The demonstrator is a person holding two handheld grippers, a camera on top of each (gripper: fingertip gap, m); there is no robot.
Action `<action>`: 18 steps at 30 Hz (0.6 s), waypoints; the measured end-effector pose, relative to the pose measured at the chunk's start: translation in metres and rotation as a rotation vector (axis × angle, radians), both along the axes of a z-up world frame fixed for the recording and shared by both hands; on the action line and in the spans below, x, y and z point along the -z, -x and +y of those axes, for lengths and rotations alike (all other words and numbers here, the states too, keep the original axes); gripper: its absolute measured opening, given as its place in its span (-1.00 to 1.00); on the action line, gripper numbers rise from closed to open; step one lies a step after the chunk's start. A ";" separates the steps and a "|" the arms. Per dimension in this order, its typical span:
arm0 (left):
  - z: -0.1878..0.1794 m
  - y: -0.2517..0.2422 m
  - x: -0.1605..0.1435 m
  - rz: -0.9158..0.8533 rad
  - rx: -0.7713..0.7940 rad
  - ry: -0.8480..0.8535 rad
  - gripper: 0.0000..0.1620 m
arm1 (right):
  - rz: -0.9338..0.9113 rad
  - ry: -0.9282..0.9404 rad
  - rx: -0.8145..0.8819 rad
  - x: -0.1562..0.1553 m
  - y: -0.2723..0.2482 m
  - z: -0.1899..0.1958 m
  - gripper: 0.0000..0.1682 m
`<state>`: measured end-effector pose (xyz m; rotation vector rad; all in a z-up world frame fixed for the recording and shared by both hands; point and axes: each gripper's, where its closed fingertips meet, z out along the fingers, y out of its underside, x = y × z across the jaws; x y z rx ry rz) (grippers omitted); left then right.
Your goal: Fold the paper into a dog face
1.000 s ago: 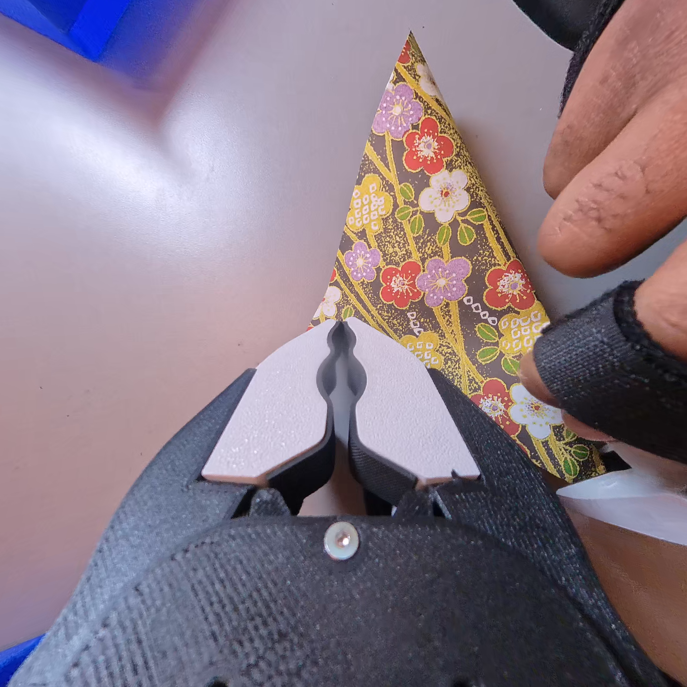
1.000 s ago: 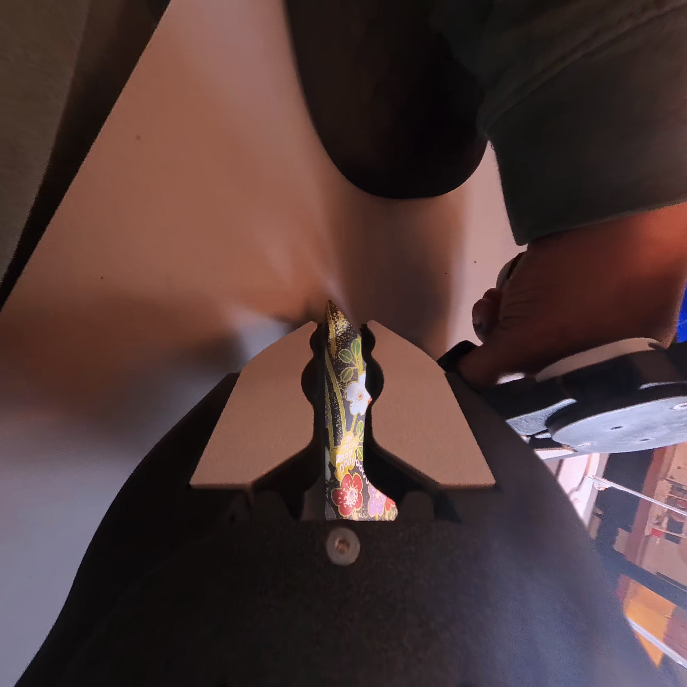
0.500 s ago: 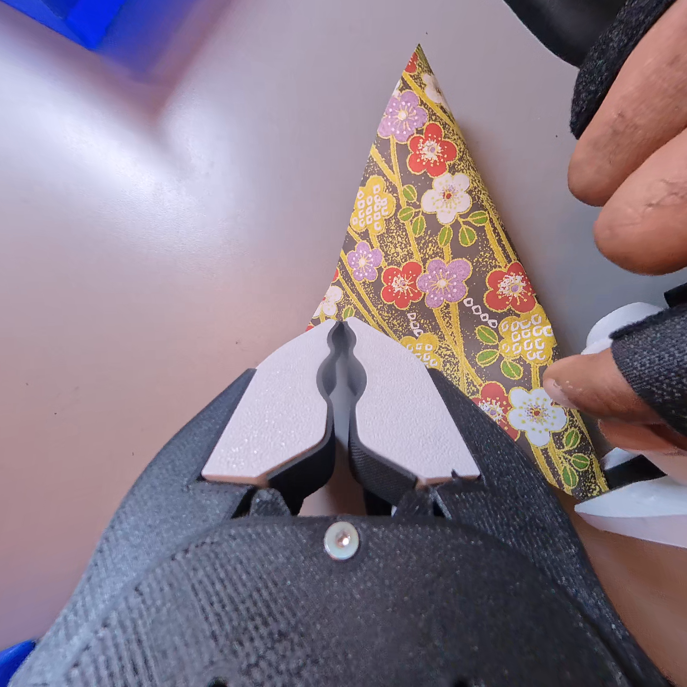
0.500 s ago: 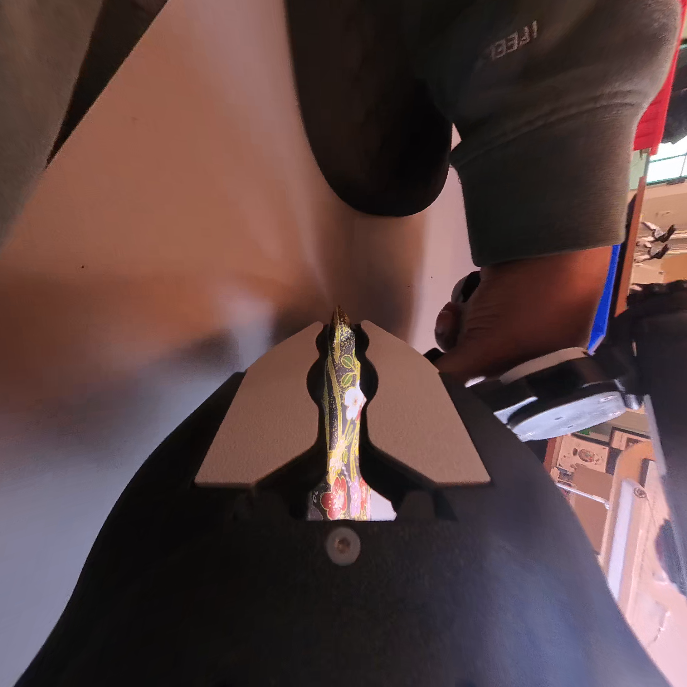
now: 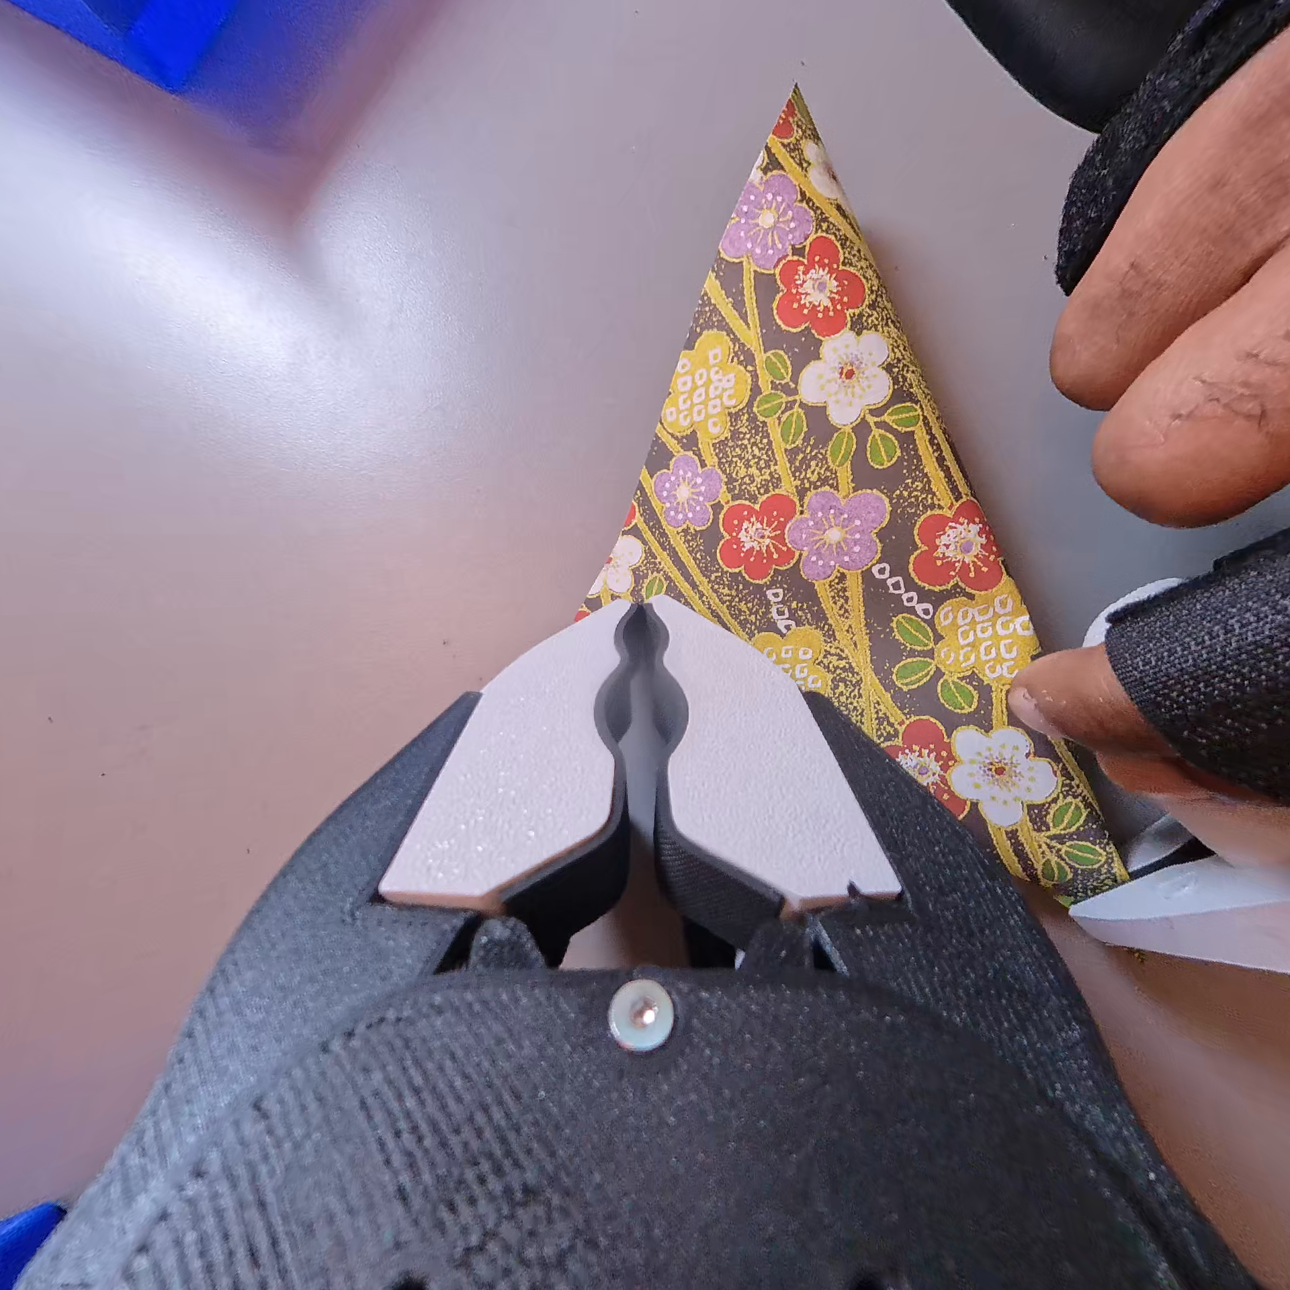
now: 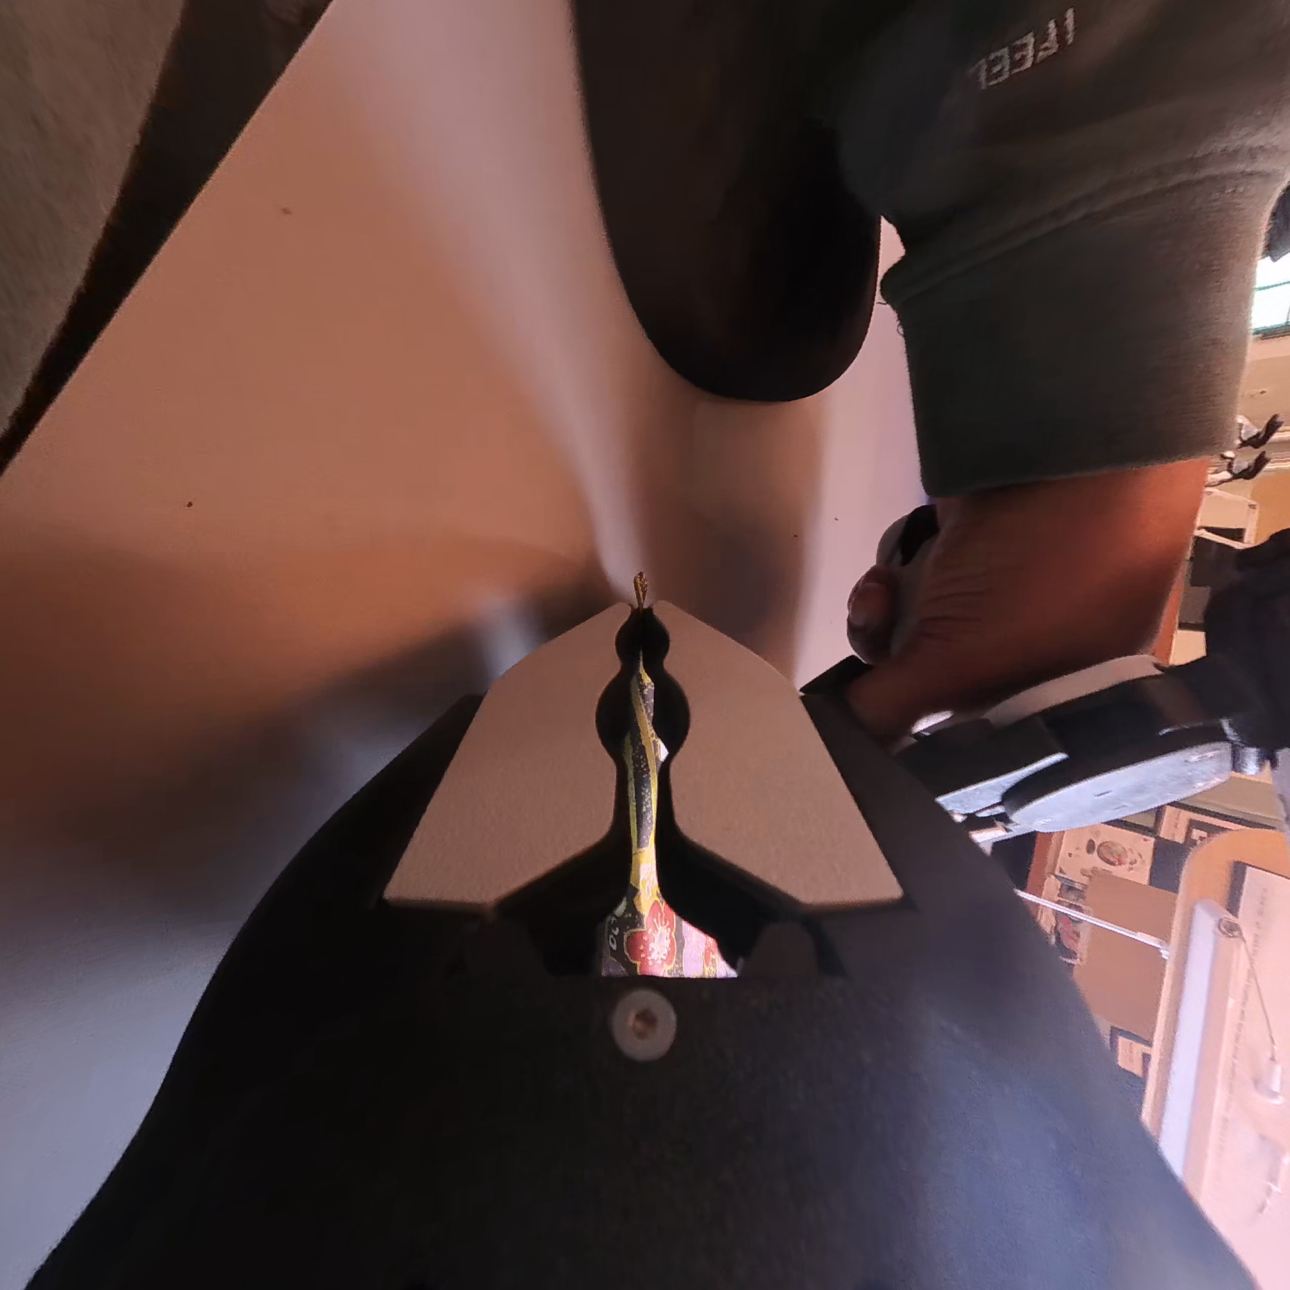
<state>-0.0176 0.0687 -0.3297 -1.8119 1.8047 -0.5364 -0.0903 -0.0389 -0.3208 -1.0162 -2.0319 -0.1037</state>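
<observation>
The floral paper [image 5: 831,475], dark with red, purple, white and yellow flowers, lies folded into a triangle on the table, its point away from me. My left gripper [image 5: 641,609] is shut, its tips pressing down on the paper's near left edge. My right gripper [image 6: 639,606] is shut on a corner of the paper [image 6: 643,796], which runs edge-on between its jaws with the tip poking out past them. In the left wrist view the right gripper's white finger [image 5: 1187,907] meets the paper's near right corner, beside the person's hand [image 5: 1180,391].
The pale grey table [image 5: 279,454] is bare to the left of the paper. A blue object [image 5: 132,35] lies at the far left edge. In the right wrist view a person's grey-green sleeve [image 6: 1089,279] and hand [image 6: 991,614] hold the left gripper. There is about 12 centimeters between the tips of the two grippers.
The right gripper's jaws have closed tighter on the paper corner, and more of the paper is pinched edge-on. The person's fingers shifted slightly along the paper's right edge. The left gripper stayed put.
</observation>
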 end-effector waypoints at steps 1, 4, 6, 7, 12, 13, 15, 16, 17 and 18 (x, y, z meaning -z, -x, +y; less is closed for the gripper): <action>0.000 0.000 0.000 0.000 0.000 0.000 -0.99 | 0.001 -0.001 -0.004 0.000 0.000 0.000 -1.00; 0.000 0.000 0.000 0.000 0.001 0.000 -0.99 | 0.013 -0.002 -0.007 -0.001 -0.002 -0.001 -1.00; 0.000 0.000 0.000 0.001 0.000 0.000 -0.99 | 0.024 0.003 0.011 -0.001 -0.002 0.000 -1.00; 0.000 0.000 0.000 0.001 0.000 0.000 -0.99 | 0.020 0.002 0.017 -0.001 -0.001 0.000 -0.99; 0.001 -0.001 0.000 0.001 -0.002 -0.001 -1.00 | 0.000 -0.003 0.009 0.001 0.001 -0.001 -0.85; 0.001 -0.001 0.000 0.001 -0.002 -0.001 -0.99 | -0.002 -0.006 0.005 0.001 0.002 -0.002 -0.86; 0.001 -0.001 0.001 0.001 -0.001 0.001 -0.99 | -0.003 -0.010 -0.002 0.002 0.003 -0.003 -0.85; 0.001 -0.001 0.001 0.001 -0.001 0.001 -0.99 | -0.005 -0.013 -0.005 0.002 0.004 -0.004 -0.85; 0.001 -0.001 0.001 0.001 -0.001 0.001 -0.99 | -0.007 -0.018 -0.009 0.002 0.004 -0.004 -0.86; 0.001 -0.001 0.001 0.001 -0.001 0.000 -0.99 | -0.008 -0.024 -0.013 0.002 0.005 -0.005 -0.86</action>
